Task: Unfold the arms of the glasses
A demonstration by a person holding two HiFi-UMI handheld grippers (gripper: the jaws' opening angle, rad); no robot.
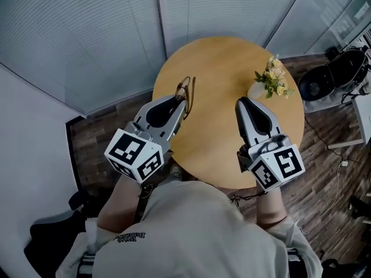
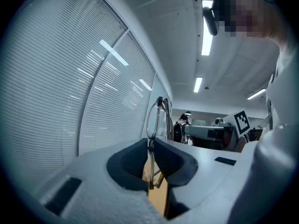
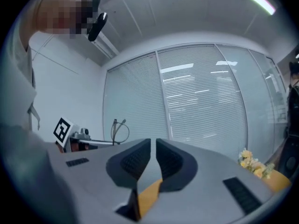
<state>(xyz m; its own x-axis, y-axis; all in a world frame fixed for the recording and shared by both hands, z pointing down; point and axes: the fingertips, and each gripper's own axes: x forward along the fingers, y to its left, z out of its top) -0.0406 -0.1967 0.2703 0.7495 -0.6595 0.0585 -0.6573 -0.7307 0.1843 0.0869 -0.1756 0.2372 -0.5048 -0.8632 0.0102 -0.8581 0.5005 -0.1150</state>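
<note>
Thin-rimmed glasses (image 1: 186, 91) stand on edge above the round wooden table (image 1: 220, 143), toward its left side. My left gripper (image 1: 183, 101) is shut on the frame. In the left gripper view the rim (image 2: 156, 118) rises upright from between the dark pads (image 2: 175, 160) of that gripper (image 2: 150, 146). The arms look folded behind the lenses. My right gripper (image 1: 241, 101) hovers over the table to the right, a hand's width from the glasses. Its jaws (image 3: 153, 146) are drawn together to a thin slit with nothing between them. The glasses (image 3: 120, 130) show at its left.
A small white vase of yellow flowers (image 1: 271, 79) stands on the table's far right part, close to my right gripper. Window blinds (image 1: 87, 33) close off the far side. A chair (image 1: 330, 77) and cables lie on the wooden floor at right.
</note>
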